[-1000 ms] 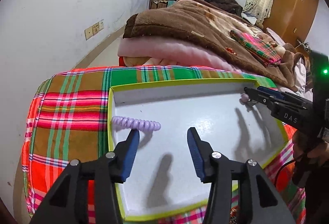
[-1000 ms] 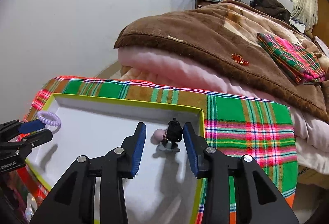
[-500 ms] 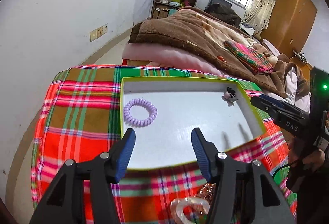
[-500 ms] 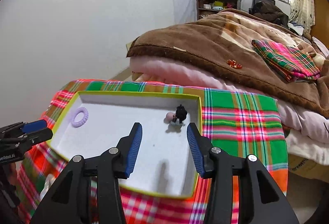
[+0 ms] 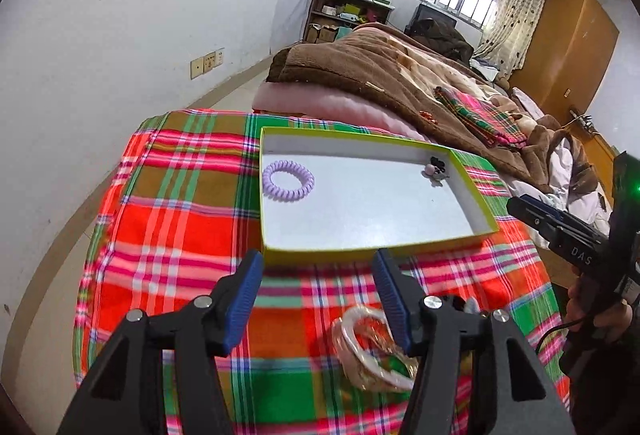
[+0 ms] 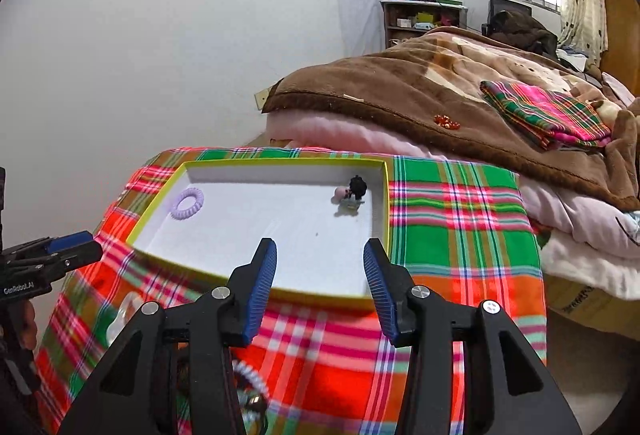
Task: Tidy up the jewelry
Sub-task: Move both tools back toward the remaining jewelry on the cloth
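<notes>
A shallow white box with a yellow-green rim (image 5: 360, 249) (image 6: 256, 277) lies on a plaid cloth. Inside it, a purple spiral hair tie (image 5: 288, 181) (image 6: 187, 204) rests at the left end, and a small black and pink hair accessory (image 5: 436, 169) (image 6: 352, 191) sits in the far right corner. My left gripper (image 5: 318, 275) hangs open and empty over the cloth, just short of the box's near rim. My right gripper (image 6: 320, 267) is open and empty above the near rim. A pile of pale bangles (image 5: 372, 347) lies on the cloth beside the left gripper's right finger.
The plaid cloth (image 5: 168, 219) covers a small table. A bed with a brown blanket (image 6: 420, 95) and pink quilt stands just behind. More loose jewelry (image 6: 248, 383) lies under the right gripper. A white wall (image 5: 120, 15) runs along the left.
Both grippers have pulled back from inside the box towards the near side and risen a little. The hair tie and the black and pink piece stay in the box, and the bangles have come into view.
</notes>
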{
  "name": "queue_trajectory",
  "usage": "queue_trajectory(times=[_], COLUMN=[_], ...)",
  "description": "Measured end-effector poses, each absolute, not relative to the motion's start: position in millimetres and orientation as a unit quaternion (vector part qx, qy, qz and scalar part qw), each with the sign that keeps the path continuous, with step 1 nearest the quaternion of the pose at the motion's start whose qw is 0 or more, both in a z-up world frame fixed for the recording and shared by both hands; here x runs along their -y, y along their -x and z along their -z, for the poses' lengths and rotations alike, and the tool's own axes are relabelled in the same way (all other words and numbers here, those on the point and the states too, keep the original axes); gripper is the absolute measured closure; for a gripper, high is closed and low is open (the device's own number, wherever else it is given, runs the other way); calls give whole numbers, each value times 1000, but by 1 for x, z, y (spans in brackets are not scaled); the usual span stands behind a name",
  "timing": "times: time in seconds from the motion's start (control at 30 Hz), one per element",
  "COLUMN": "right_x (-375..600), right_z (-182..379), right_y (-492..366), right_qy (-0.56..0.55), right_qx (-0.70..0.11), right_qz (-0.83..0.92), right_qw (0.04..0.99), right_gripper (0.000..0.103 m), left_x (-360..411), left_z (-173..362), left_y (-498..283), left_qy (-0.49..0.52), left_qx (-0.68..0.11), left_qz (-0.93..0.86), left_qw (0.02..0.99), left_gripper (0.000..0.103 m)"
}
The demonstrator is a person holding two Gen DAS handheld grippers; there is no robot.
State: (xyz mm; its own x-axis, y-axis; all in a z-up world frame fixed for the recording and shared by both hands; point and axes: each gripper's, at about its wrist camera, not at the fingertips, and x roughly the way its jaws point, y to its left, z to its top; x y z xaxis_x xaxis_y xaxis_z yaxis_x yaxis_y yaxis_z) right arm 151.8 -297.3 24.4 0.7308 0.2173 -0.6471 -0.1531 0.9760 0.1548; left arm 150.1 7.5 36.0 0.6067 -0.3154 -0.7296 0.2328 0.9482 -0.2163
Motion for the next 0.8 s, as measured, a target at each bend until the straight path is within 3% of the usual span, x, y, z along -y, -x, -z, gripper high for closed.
queue_trajectory(times=[0.8], right_x=[276], right_z=[36], right_y=[-65], right_qy=[-37], right_qx=[-402], right_qz=[-144], right_qw=[903], right_gripper=[57], left_x=[-19], left_z=[5], left_y=[-79], left_qy=[125], left_qx=[-448], left_qz=[216], left_qw=[859], left_gripper=[43])
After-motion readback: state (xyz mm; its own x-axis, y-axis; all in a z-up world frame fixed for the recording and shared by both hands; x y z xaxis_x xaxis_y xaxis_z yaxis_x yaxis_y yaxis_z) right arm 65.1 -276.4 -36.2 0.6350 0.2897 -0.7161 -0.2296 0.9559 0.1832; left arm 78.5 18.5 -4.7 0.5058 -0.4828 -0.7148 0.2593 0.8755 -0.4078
